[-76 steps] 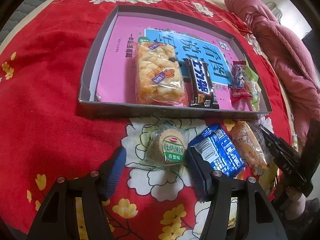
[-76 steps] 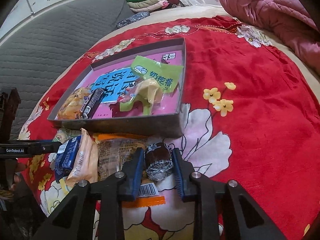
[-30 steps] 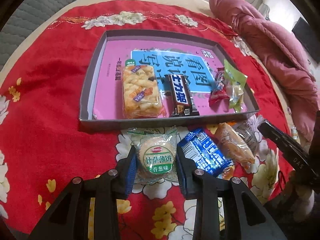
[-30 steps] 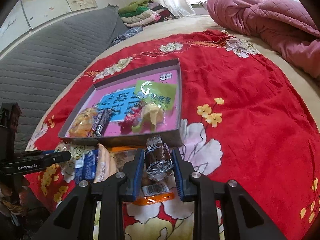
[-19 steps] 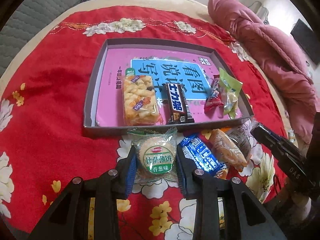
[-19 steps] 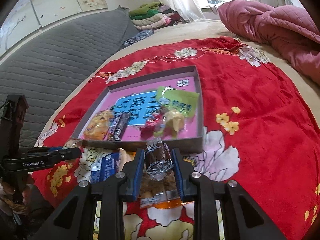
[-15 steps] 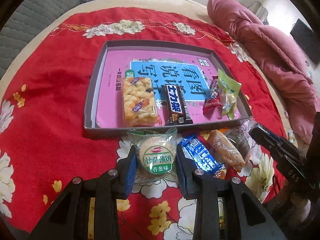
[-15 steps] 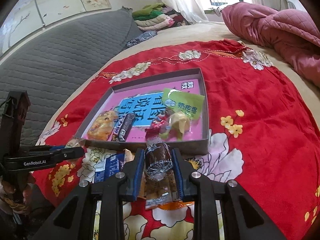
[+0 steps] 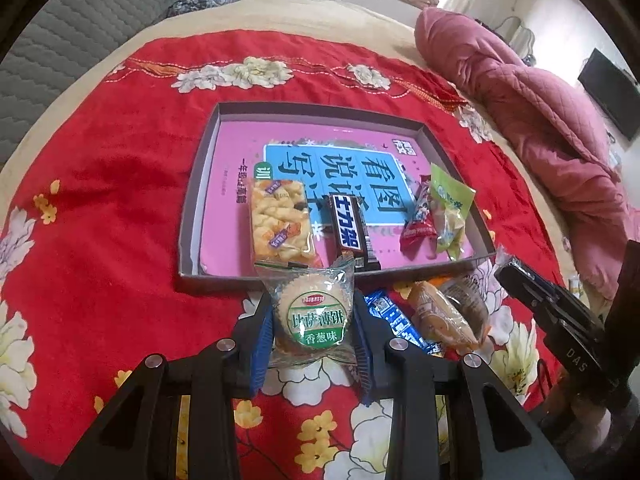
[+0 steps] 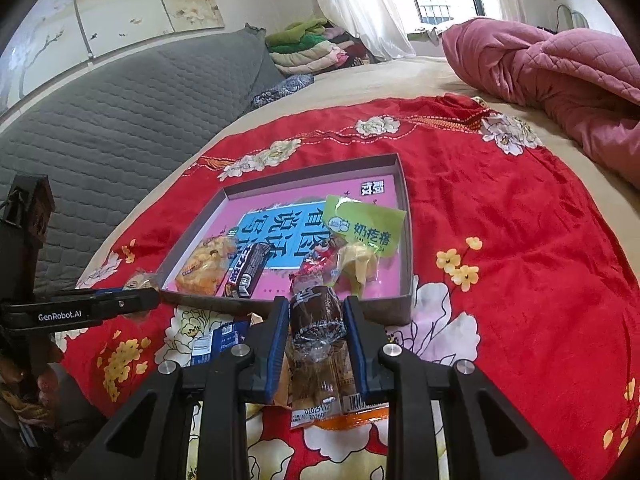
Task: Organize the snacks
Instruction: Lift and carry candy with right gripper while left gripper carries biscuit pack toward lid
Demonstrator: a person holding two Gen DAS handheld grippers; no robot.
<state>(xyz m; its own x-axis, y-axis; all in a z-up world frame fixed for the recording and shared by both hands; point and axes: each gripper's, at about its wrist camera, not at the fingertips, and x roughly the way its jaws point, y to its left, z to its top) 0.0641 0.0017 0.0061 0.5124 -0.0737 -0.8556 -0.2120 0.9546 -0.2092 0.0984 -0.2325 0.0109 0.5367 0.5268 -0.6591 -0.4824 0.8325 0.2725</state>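
Observation:
My left gripper (image 9: 313, 322) is shut on a round cracker packet with a green label (image 9: 314, 316), held above the red cloth just in front of the shallow grey box (image 9: 200, 184). My right gripper (image 10: 316, 334) is shut on a dark brown wrapped cake (image 10: 316, 318), raised before the box's near wall (image 10: 384, 310). In the box lie a yellow snack pack (image 9: 280, 224), a dark chocolate bar (image 9: 350, 228), a red candy (image 9: 418, 222) and a green-topped bag (image 9: 450, 208).
On the cloth in front of the box lie a blue packet (image 9: 396, 320), an orange bread pack (image 9: 436, 316) and a clear-wrapped brown snack (image 9: 468, 300). A pink quilt (image 10: 560, 64) is at the right, a grey headboard (image 10: 100, 120) at the left.
Both grippers closed on their snacks and lifted them off the cloth; the views have risen and pulled back, with the box now lower and smaller in view.

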